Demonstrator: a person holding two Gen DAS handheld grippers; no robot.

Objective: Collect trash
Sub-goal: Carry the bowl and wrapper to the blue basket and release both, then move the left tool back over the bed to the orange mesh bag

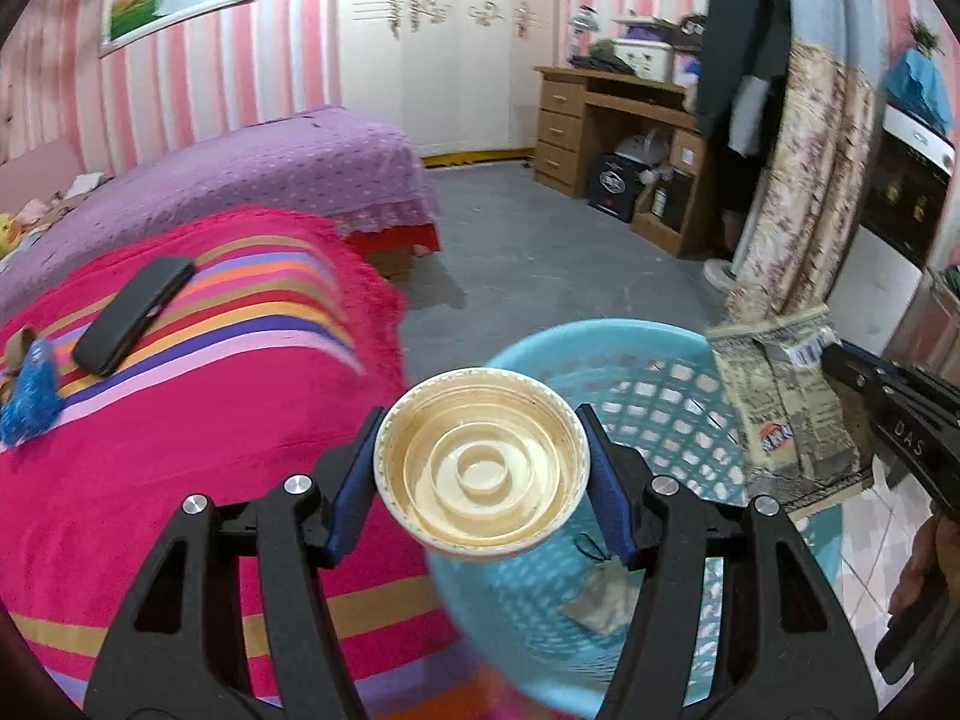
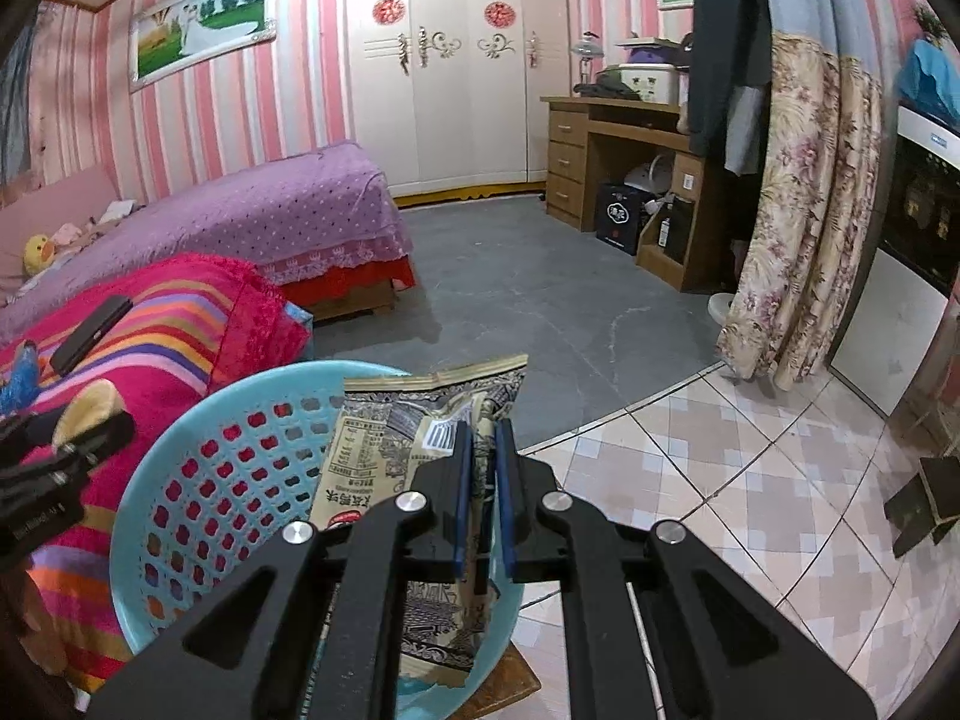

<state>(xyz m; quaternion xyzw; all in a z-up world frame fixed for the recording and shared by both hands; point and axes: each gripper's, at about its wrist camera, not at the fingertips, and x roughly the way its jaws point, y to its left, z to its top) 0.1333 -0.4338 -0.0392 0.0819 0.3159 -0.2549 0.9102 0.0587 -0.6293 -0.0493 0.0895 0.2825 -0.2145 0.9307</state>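
My left gripper (image 1: 482, 475) is shut on a cream plastic cup (image 1: 482, 471), seen mouth-on, held over the near rim of a light blue perforated basket (image 1: 672, 402). A crumpled scrap (image 1: 603, 597) lies in the basket's bottom. My right gripper (image 2: 483, 450) is shut on a beige printed snack bag (image 2: 408, 426), which hangs over the same basket (image 2: 240, 468). In the left wrist view the bag (image 1: 780, 408) and the right gripper (image 1: 894, 402) show at the right, above the basket's far rim. The left gripper and cup (image 2: 90, 414) appear at the left edge of the right wrist view.
A bed with a pink striped blanket (image 1: 198, 408) lies left of the basket, holding a black phone (image 1: 135, 315) and a blue wrapper (image 1: 27, 399). A purple bed (image 1: 240, 174), wooden desk (image 1: 624, 132), floral curtain (image 2: 798, 210) and a dark stool (image 2: 924, 504) stand around the grey floor.
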